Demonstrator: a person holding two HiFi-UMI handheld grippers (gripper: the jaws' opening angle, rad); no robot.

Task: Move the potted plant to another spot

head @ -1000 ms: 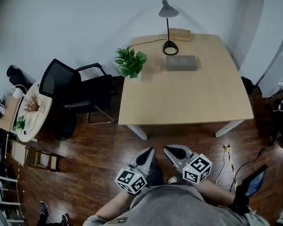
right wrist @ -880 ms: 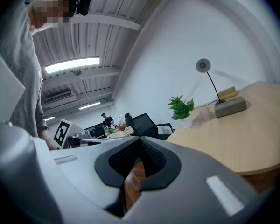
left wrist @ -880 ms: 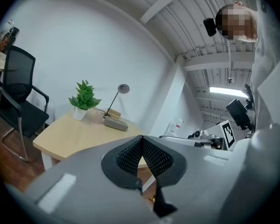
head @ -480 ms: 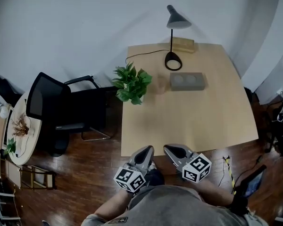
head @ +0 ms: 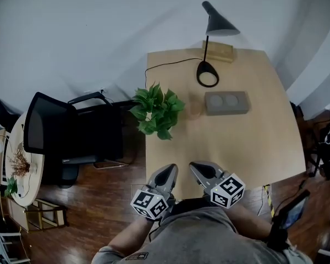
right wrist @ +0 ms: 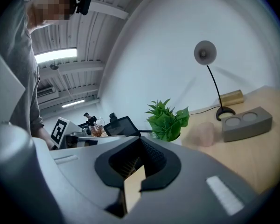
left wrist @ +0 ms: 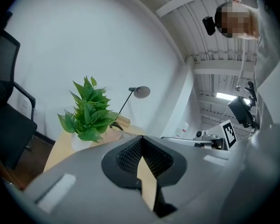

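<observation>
The potted plant, green leaves in a white pot, stands at the left edge of the light wooden table. Both grippers hover side by side over the table's near edge, well short of the plant and touching nothing. My left gripper is shut and empty. My right gripper is also shut and empty. In the left gripper view the plant rises ahead and to the left of the closed jaws. The right gripper view has the plant ahead, just right of the jaw line.
A black desk lamp, a grey block with two round hollows, a small pale cup and a wooden block share the table. A black chair stands left of it. A round side table lies at far left.
The person has walked up to the table, so table and plant now sit much nearer the grippers. Both grippers stayed shut and now reach over the table's near edge.
</observation>
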